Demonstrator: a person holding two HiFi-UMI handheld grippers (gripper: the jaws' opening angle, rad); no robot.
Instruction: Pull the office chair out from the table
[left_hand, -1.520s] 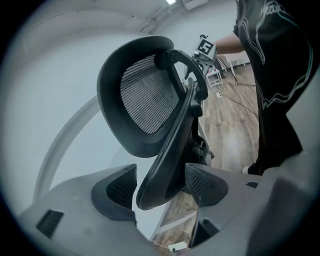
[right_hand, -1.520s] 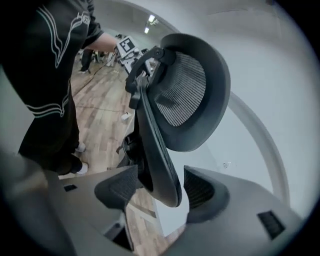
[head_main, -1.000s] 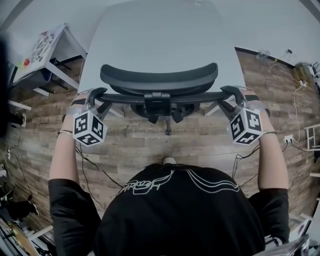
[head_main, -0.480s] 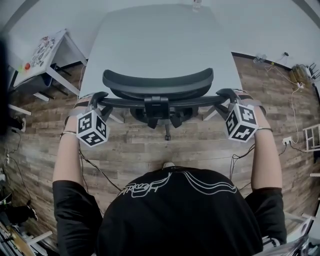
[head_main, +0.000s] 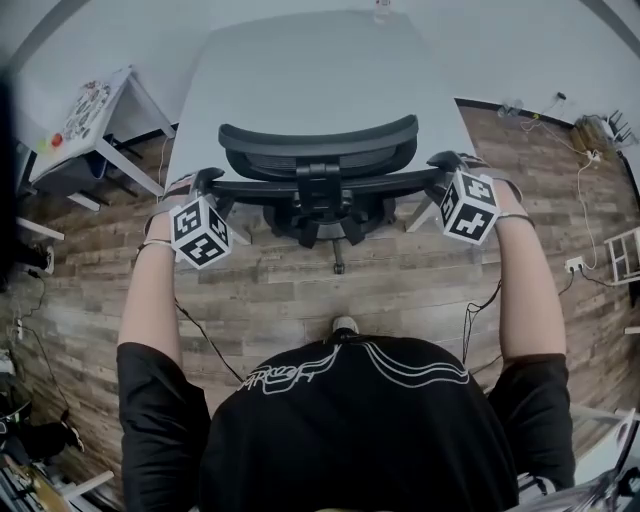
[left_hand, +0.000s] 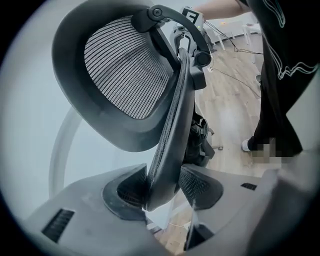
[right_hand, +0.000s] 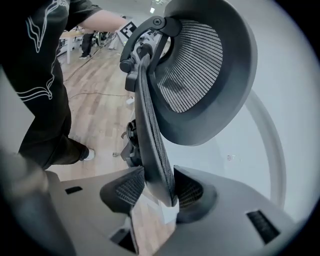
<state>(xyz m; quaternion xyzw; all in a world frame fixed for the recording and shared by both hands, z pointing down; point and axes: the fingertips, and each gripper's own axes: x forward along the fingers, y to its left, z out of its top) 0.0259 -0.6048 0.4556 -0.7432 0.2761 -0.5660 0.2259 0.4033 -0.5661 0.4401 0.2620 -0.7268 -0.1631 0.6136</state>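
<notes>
A black mesh office chair stands tucked against the light grey table (head_main: 300, 70); its headrest (head_main: 318, 145) and the top bar of its backrest (head_main: 320, 187) face me. My left gripper (head_main: 205, 183) is shut on the backrest's left end, my right gripper (head_main: 447, 162) on its right end. In the left gripper view the backrest edge (left_hand: 170, 135) runs up from between the left gripper (left_hand: 162, 192) pads, under the headrest (left_hand: 125, 75). The right gripper view mirrors this: the backrest edge (right_hand: 152, 130) is pinched by the right gripper (right_hand: 159, 192). The seat is hidden under the table.
A small white side table (head_main: 90, 100) with colourful things stands at the left. Cables (head_main: 200, 340) trail over the wood floor, and sockets (head_main: 575, 265) lie at the right. The person's shoe (head_main: 343, 325) is just behind the chair's base (head_main: 335, 235).
Both grippers keep their hold on the backrest ends and have rolled slightly, their marker cubes turning inward. The chair sits at the same place against the table.
</notes>
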